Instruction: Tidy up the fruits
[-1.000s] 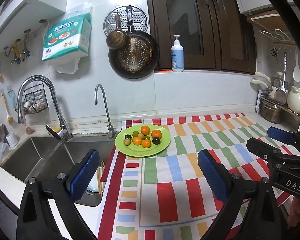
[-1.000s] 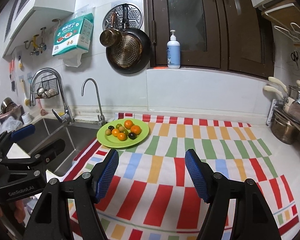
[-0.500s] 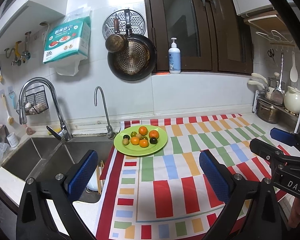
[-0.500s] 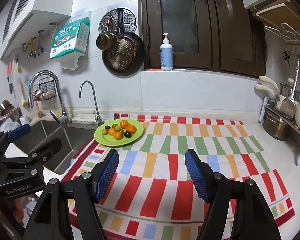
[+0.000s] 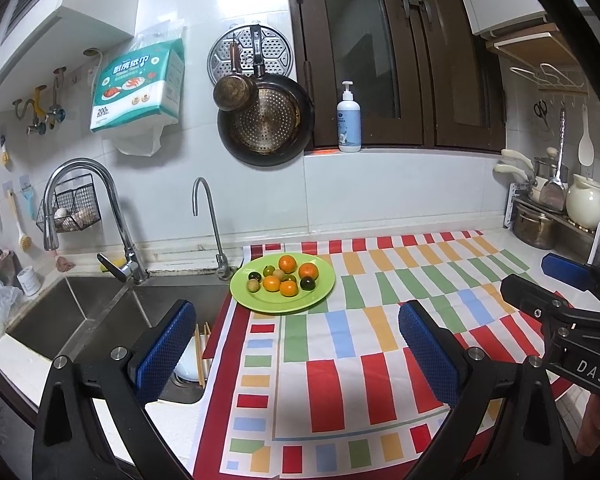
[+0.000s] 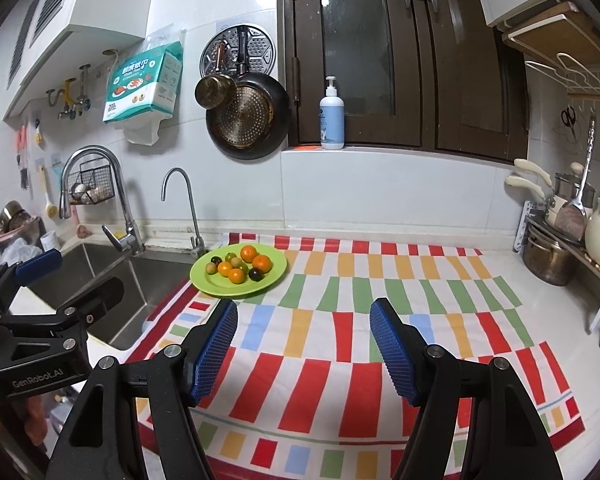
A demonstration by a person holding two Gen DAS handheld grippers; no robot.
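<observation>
The left gripper (image 5: 296, 344) hangs above the striped cloth (image 5: 340, 344), its blue pads wide apart with nothing between them. The right gripper (image 6: 304, 344) hovers over the same cloth, jaws likewise spread and empty.

Beyond both, at the cloth's far left corner, sits a green plate (image 5: 324, 286) heaped with fruits (image 5: 286, 276): several oranges plus smaller green and dark ones (the kinds are too small to tell). The plate lies on the cloth, well apart from either gripper.

Just left of the cloth is the steel sink (image 5: 84, 316), two taps (image 5: 212, 224) at its back edge. Right of the cloth, a rack holds pots (image 5: 540, 228) and a cream jug (image 5: 586, 206).
</observation>
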